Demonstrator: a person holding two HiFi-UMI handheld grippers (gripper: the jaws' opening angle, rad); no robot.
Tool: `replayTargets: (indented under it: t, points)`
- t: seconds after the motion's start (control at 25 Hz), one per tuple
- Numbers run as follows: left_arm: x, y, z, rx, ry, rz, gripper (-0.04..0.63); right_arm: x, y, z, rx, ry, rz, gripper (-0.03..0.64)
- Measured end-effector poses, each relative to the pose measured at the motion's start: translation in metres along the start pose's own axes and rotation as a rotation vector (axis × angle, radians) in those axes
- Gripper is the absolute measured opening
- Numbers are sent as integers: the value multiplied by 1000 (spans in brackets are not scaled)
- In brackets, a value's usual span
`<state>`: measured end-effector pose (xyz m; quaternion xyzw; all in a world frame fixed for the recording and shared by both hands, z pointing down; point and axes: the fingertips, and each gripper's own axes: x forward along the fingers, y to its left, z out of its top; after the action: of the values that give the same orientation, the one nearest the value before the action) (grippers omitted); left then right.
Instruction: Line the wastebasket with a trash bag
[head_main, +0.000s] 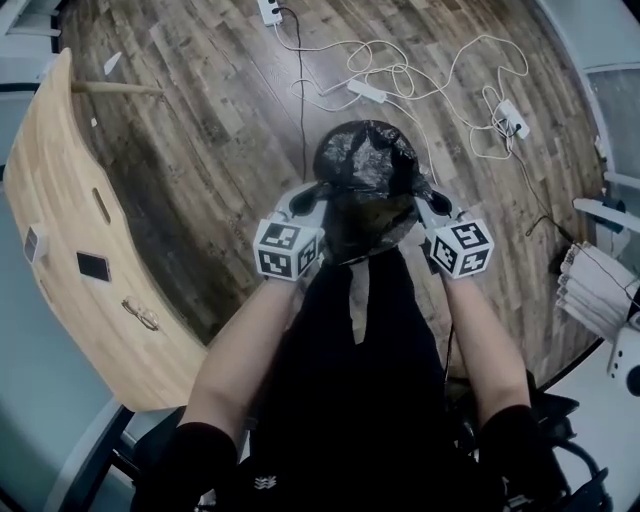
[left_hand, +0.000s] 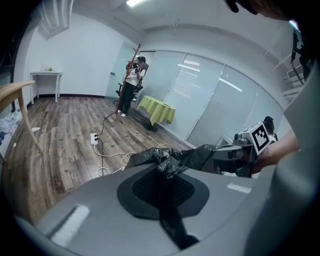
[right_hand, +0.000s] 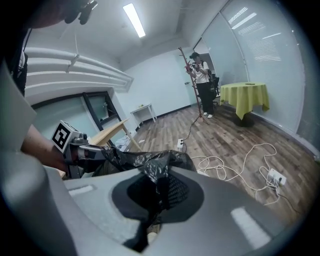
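The black trash bag (head_main: 368, 170) hangs above the wood floor (head_main: 200, 130) straight ahead of the person, stretched between the two tools, with its rim caught on either side. The left tongs (head_main: 320, 192) hold its left edge and the right tongs (head_main: 424, 198) hold its right edge. The crumpled body of the bag bulges between the tips and just beyond them, and a dark fold sags back toward the person's legs.

In the left gripper view the left tongs (left_hand: 167, 172) are closed. A strip of glossy black film is pinched in the seam between the pads and bunches up just past the tips. From there the film runs off to the right, to the right tongs (left_hand: 220, 151). The right gripper view mirrors this: the right tongs (right_hand: 159, 181) are closed on a wad of the bag, and the film spans left to the left tongs (right_hand: 102, 152).

Both forearms reach forward at about the same height (the tools side by side, both tilted down).

White cables (head_main: 400, 75) and power strips (head_main: 367, 91) lie on the floor beyond the bag. A pale wooden surface (head_main: 70, 220) stands to the left, well apart from the bag. Far back in both gripper views a person (left_hand: 131, 85) stands near a table with a yellow-green cloth (left_hand: 156, 111).
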<state>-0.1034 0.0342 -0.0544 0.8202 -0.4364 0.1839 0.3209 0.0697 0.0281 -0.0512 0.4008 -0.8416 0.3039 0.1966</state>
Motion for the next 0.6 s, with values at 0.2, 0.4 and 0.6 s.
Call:
replayTargets:
  t: [0.2, 0.4, 0.6]
  points:
    - [43, -6, 4, -31, -26, 51, 2, 27, -22, -19, 20, 25, 80, 2]
    - [85, -3, -16, -27, -24, 90, 2, 62, -51, -35, 10, 39, 140, 2]
    - [116, 21, -48, -18, -40, 108, 2, 99, -76, -57, -21, 37, 171, 2]
